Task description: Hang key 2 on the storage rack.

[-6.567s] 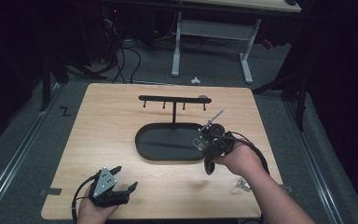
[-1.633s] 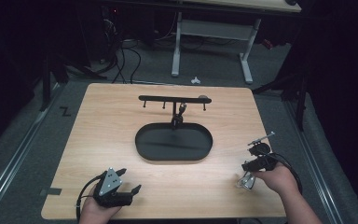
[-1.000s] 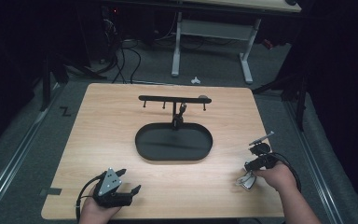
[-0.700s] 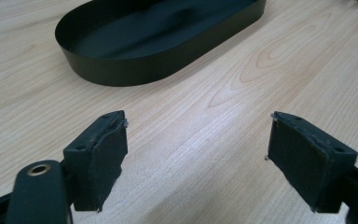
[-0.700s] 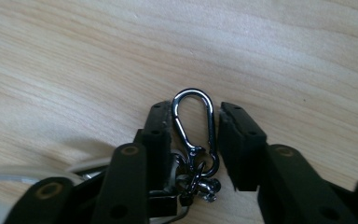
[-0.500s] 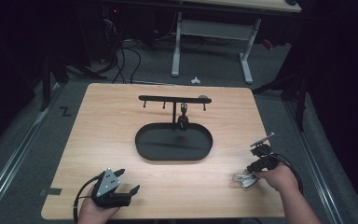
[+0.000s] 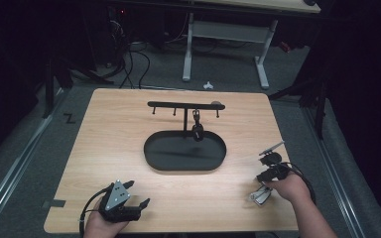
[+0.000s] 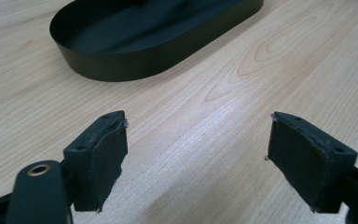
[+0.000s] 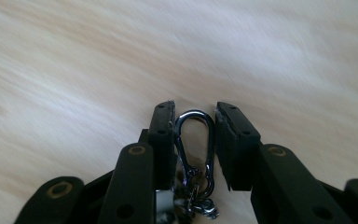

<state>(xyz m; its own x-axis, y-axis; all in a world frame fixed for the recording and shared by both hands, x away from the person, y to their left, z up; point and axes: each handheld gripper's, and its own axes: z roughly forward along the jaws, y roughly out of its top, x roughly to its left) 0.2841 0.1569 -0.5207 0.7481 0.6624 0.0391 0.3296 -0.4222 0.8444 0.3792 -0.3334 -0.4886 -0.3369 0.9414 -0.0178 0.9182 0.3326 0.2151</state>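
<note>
So from the high view, the wooden bench [image 7: 129, 144] has a black oval tray [image 7: 185, 152] sitting pretty much dead center, with a black hook rack [image 7: 184, 105] standing at its 12 o'clock edge. One keychain [image 7: 197, 130] already dangles from a rack hook, hanging down over the tray's far rim. The right tongs [image 7: 261, 193] are way out at about 4 o'clock from the tray, near the bench's right edge, tipped down onto a small shiny key bundle [image 7: 259, 197] lying on the wood. The left tongs [image 7: 135, 194] sit at roughly 7 o'clock from the tray, close to the near edge, well apart from everything.

Left gripper view: the left tongs [image 8: 196, 158] are spread wide with nothing but bare bench between the pads, and the tray [image 8: 121, 65] shows up at around 11 o'clock, well clear of them.

Right gripper view: the right tongs [image 9: 194, 140] have just been closing in, and a dark metal carabiner clip [image 9: 195, 149] stands right between them. It touches the left pad, with a thin sliver of gap on the right pad, so not squeezed tight. The keyring clutter [image 9: 193, 200] hangs off the clip at 6 o'clock. The bench behind is blurry.
</note>
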